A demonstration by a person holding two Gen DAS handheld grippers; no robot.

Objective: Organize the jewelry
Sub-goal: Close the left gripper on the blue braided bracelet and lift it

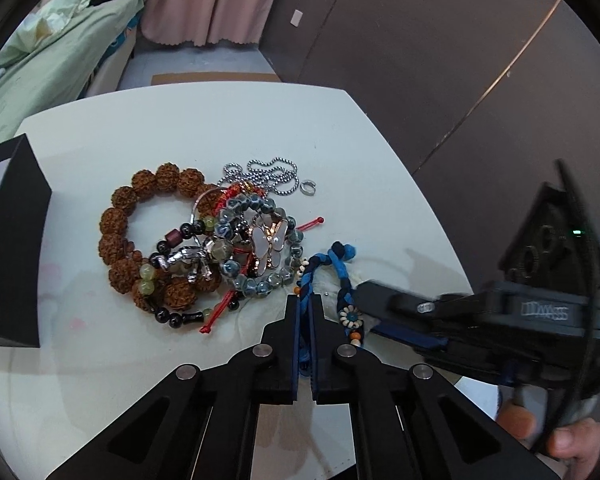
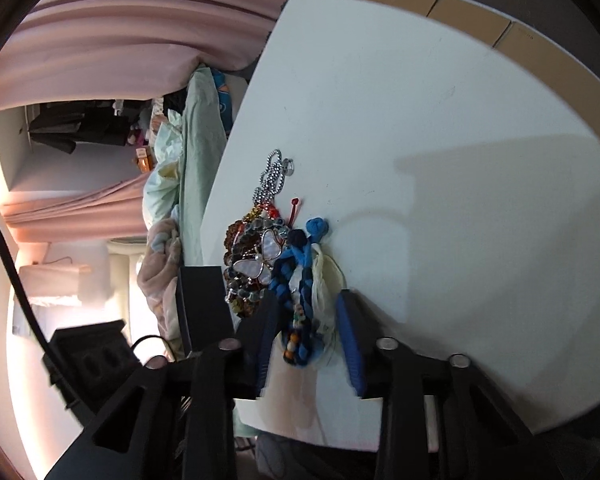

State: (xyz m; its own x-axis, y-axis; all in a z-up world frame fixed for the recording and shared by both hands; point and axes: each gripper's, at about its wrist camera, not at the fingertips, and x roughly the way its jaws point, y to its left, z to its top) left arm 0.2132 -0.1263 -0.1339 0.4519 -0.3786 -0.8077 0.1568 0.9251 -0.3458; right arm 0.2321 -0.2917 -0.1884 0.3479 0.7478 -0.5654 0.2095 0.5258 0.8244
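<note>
A blue braided bracelet (image 1: 342, 264) with small wooden beads lies at the right of a jewelry pile on the white table (image 1: 180, 128). My left gripper (image 1: 305, 300) is shut on one strand of it. My right gripper (image 1: 366, 308) comes in from the right at the beaded strand. In the right wrist view the braid (image 2: 296, 264) and a pale cord fill the gap of the right gripper (image 2: 306, 296), with both pads against them. The pile holds a brown seed bracelet (image 1: 116, 236), a butterfly pendant (image 1: 270, 240), a glass-bead bracelet (image 1: 256, 284) and a silver chain (image 1: 276, 176).
A black open box (image 1: 16, 248) stands at the table's left edge and shows again as a black box (image 2: 204, 292) in the right wrist view. A small silver ring (image 1: 309, 189) lies beside the chain. A person's hand (image 1: 572, 440) holds the right gripper. A bed and pink curtains lie beyond the table.
</note>
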